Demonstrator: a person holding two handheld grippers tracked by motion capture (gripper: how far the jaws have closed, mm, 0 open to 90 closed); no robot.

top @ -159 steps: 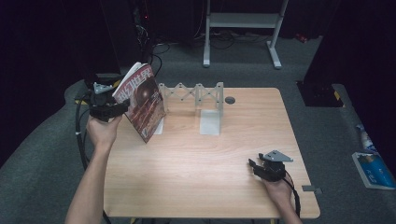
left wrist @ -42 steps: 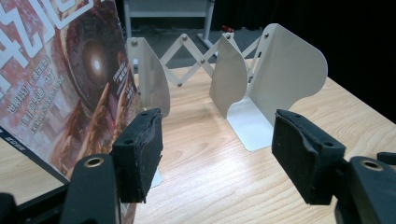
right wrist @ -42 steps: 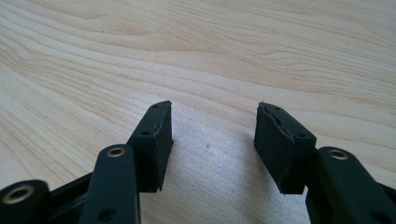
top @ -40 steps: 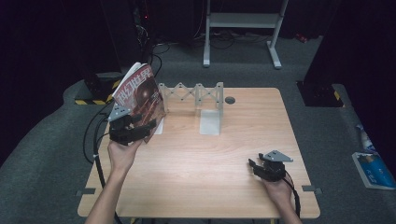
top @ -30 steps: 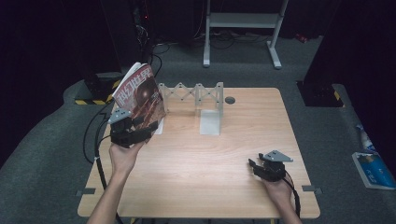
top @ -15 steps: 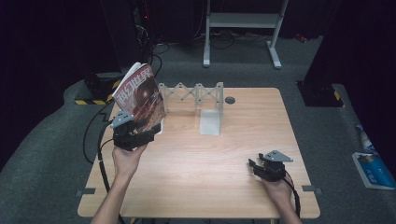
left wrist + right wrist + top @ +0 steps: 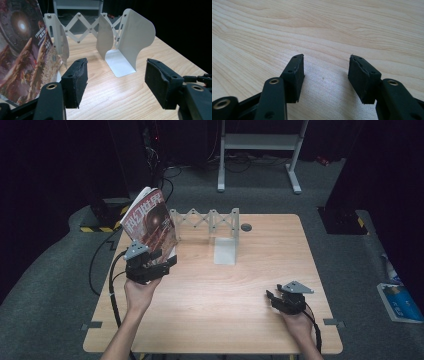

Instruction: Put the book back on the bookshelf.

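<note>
Since the earlier frame the left tool [image 7: 161, 264] has let go of the magazine [image 7: 151, 222] and backed off toward the bench's [image 7: 215, 325] near-left side, jaws spread. From the high view, the magazine stands tilted at the back-left, leaning by the white folding rack [image 7: 210, 220]; the right tool [image 7: 274, 298] rests near the front-right corner. Left gripper view: jaws wide apart, nothing between them, magazine [image 7: 22, 50] just left, rack [image 7: 120, 42] ahead. Right gripper view: right tool [image 7: 325, 72] released too, just bare bench [image 7: 312, 30] under it.
</note>
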